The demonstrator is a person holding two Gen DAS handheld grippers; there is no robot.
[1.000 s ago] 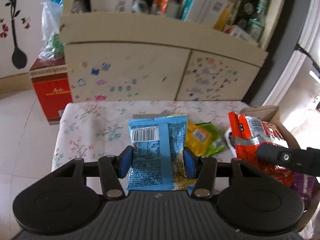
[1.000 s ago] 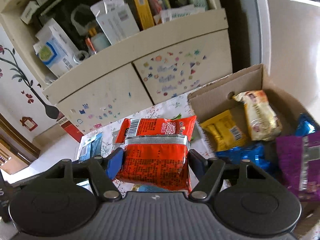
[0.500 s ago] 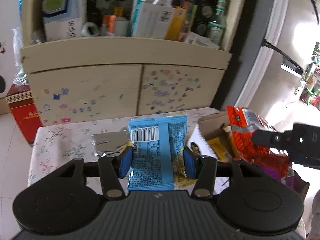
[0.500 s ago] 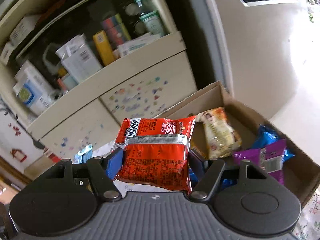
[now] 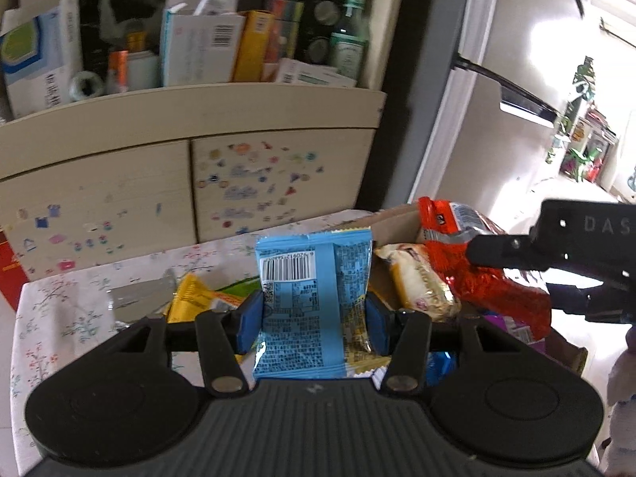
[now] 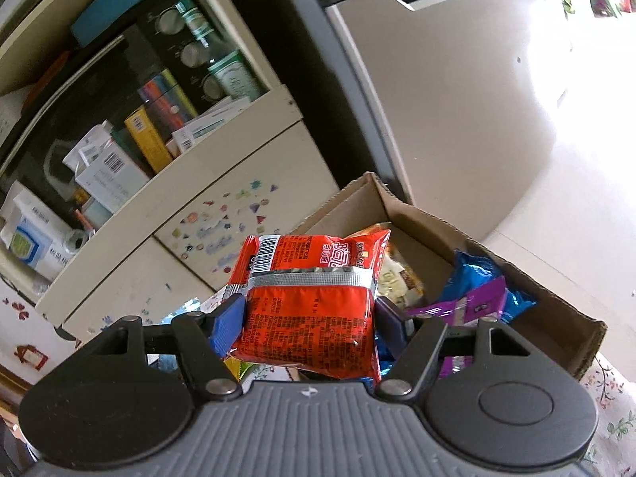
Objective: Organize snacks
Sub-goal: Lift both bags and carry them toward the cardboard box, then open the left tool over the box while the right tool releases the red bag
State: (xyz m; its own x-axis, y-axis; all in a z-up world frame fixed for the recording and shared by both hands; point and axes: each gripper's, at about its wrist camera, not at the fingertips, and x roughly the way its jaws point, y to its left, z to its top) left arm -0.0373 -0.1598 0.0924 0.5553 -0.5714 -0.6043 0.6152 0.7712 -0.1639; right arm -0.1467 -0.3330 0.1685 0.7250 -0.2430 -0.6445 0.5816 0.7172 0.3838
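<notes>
My left gripper (image 5: 312, 318) is shut on a light blue snack packet (image 5: 314, 302), held upright above the floral tablecloth near the cardboard box (image 5: 393, 216). My right gripper (image 6: 308, 324) is shut on a red snack packet (image 6: 314, 310) with a silver seam, held over the open cardboard box (image 6: 528, 282). In the left wrist view that red packet (image 5: 477, 278) hangs over the box at the right, with the right gripper's black finger across it. In the box lie a beige packet (image 5: 421, 282), blue packets (image 6: 473, 274) and purple packets (image 6: 477, 302).
Yellow (image 5: 194, 298) and green (image 5: 238, 286) packets and a silver one (image 5: 139, 294) lie on the table (image 5: 59, 318) to the left of the box. Behind stands a cream cabinet (image 5: 190, 127) with cluttered shelves; a fridge (image 6: 457, 79) is to its right.
Both grippers have swung to the right with their packets. The box now fills more of both views, and the red packet hangs over its inside.
</notes>
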